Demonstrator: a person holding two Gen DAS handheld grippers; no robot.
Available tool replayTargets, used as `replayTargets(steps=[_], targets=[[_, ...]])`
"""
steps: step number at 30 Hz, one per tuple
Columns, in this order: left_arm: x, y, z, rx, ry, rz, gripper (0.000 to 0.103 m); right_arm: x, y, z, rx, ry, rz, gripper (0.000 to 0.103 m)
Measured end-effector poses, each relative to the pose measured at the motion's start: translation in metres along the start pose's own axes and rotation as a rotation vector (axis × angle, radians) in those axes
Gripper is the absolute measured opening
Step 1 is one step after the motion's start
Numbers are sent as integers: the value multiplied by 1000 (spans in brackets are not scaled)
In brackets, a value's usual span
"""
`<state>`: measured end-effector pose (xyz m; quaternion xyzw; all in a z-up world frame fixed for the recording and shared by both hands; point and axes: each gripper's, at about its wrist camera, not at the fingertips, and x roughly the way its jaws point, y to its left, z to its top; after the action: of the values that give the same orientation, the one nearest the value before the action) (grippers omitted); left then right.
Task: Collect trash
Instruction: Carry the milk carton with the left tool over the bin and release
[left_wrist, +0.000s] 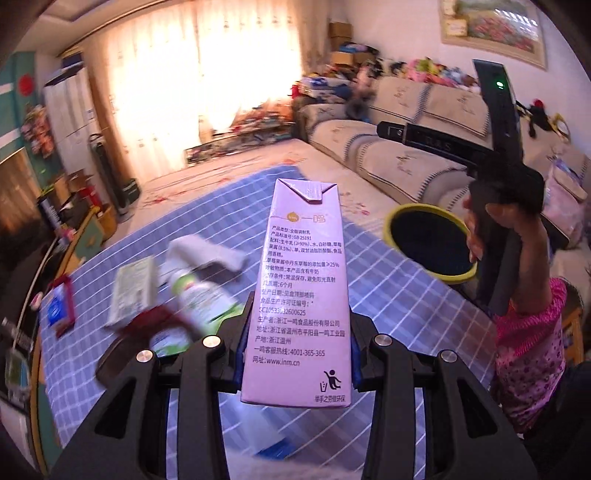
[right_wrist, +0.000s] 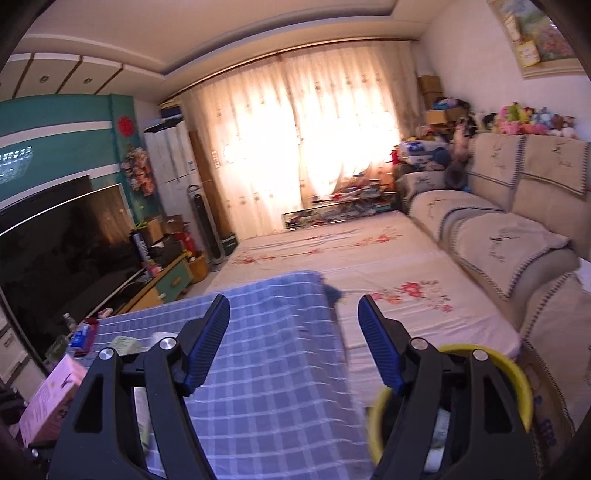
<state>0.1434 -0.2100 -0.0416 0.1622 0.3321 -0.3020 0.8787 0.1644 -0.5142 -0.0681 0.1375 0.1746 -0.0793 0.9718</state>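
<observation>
Pinched between the blue pads of the left gripper (left_wrist: 297, 354), a pale purple milk carton (left_wrist: 301, 291) stands upright above the blue checked tablecloth (left_wrist: 388, 295). Just left of it lie a green-labelled bottle (left_wrist: 199, 295), a crumpled white tissue (left_wrist: 207, 251), a flat green-printed box (left_wrist: 133, 295) and a small blue packet (left_wrist: 59, 310), all blurred. To the right, a yellow-rimmed bin (left_wrist: 428, 243) sits off the cloth's edge, partly behind the person's hand (left_wrist: 495, 229). The right gripper (right_wrist: 293, 343) hangs spread wide, holding nothing, with the bin just beneath its right finger.
</observation>
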Motion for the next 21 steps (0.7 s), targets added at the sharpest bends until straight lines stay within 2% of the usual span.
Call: replayTargets(steps=[5, 8, 12, 16, 21], targets=[[48, -46, 46, 93, 59, -150, 40, -37, -73, -25, 78, 15, -150, 69], [84, -88, 74, 150, 92, -235, 40, -58, -112, -43, 132, 30, -235, 69], [134, -144, 101, 209, 139, -309, 40, -83, -156, -59, 184, 44, -329, 69], [197, -191, 116, 251, 196, -325, 40, -99, -186, -67, 222, 43, -380, 69], [260, -231, 126, 269, 250, -269, 41, -108, -202, -70, 237, 43, -397, 69]])
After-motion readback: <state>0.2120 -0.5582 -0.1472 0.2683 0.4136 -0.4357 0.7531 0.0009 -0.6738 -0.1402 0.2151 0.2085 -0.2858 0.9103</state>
